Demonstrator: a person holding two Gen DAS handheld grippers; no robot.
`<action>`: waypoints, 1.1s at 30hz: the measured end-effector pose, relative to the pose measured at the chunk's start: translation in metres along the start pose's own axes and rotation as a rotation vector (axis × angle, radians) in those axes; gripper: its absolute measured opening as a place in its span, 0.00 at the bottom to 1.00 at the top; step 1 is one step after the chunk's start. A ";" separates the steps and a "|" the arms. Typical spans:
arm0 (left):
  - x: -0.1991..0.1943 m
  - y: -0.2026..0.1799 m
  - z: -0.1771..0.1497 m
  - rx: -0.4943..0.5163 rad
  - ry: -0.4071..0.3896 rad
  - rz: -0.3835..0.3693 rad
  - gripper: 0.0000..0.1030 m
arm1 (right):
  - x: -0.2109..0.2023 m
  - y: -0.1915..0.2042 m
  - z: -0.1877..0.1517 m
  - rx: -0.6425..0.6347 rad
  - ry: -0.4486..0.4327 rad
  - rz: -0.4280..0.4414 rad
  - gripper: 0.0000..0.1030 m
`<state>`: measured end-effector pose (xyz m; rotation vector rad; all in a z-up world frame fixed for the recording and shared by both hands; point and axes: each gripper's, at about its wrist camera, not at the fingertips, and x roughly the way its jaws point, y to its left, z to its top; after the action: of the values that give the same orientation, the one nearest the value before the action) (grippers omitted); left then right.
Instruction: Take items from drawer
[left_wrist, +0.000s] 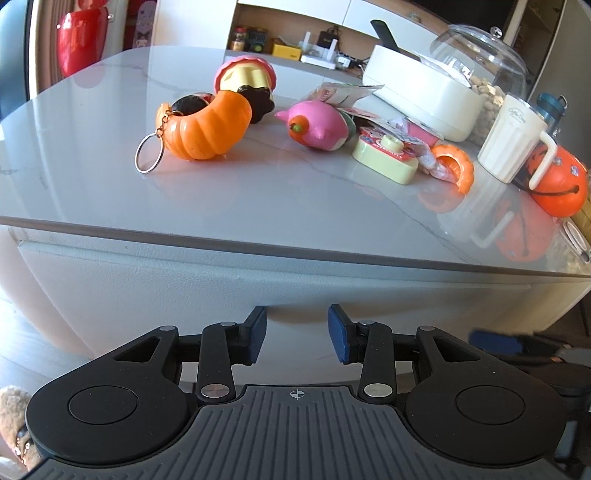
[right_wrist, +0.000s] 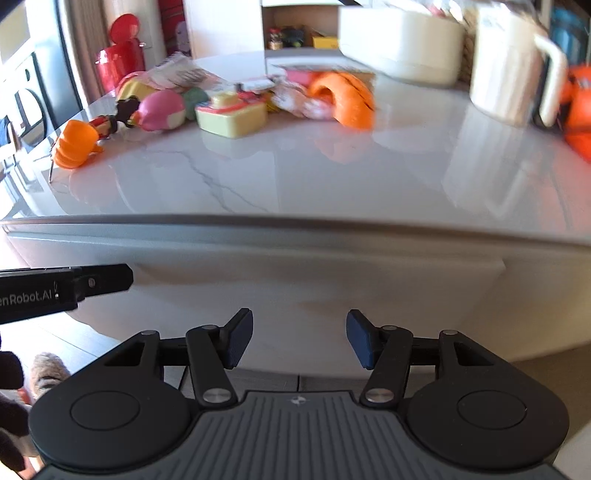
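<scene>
A: Report the state of both grippers.

B: Left gripper (left_wrist: 297, 334): fingers (left_wrist: 255, 334) apart, nothing between them; right gripper (right_wrist: 300, 339): fingers (right_wrist: 238, 343) apart, likewise empty; both are held in front of the pale front panel (left_wrist: 258, 284) below the bench (left_wrist: 258, 192) edge.

A: Where is the drawer?

B: Faint seams cross that panel, but no handle or opening shows; whether the panel is the drawer front cannot be told; no drawer interior is in view.

A: Items on the bench?

B: Left wrist view, sharp: an orange pumpkin toy (left_wrist: 203, 129) with a key ring (left_wrist: 147, 153) at far left; behind it a pink-and-yellow round toy (left_wrist: 245, 75), partly hidden; a pink squishy toy (left_wrist: 317, 125) near centre; a pale yellow block (left_wrist: 386, 158) just right of it; an orange curved piece (left_wrist: 456, 166) beside crumpled wrappers; a white mug (left_wrist: 511, 138) in front of an orange ball (left_wrist: 557, 184), the ball partly covered and cut by the right edge.

A: Further back?

B: A white box (left_wrist: 424, 96) and a clear dome lid (left_wrist: 480, 55); contents under the dome unclear.

A: Right wrist view?

B: Upper half motion-blurred, mug and orange shapes smeared; the left gripper's body enters at the left edge, cut off; a dark glove and fuzzy footwear at bottom left, partly visible.
</scene>
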<state>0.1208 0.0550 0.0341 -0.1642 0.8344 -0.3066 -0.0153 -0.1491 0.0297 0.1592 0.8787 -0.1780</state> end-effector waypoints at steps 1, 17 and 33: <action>0.000 -0.001 -0.001 0.010 -0.002 0.003 0.42 | -0.002 -0.004 -0.002 0.025 0.016 0.004 0.55; -0.021 -0.014 -0.027 0.107 0.038 0.007 0.56 | -0.026 -0.004 -0.036 0.038 -0.017 0.008 0.63; -0.095 -0.003 -0.096 0.088 -0.017 0.064 0.56 | -0.074 0.029 -0.080 -0.053 -0.073 0.056 0.75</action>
<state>-0.0115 0.0809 0.0381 -0.0579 0.8065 -0.2808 -0.1153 -0.0972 0.0391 0.1273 0.8043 -0.1074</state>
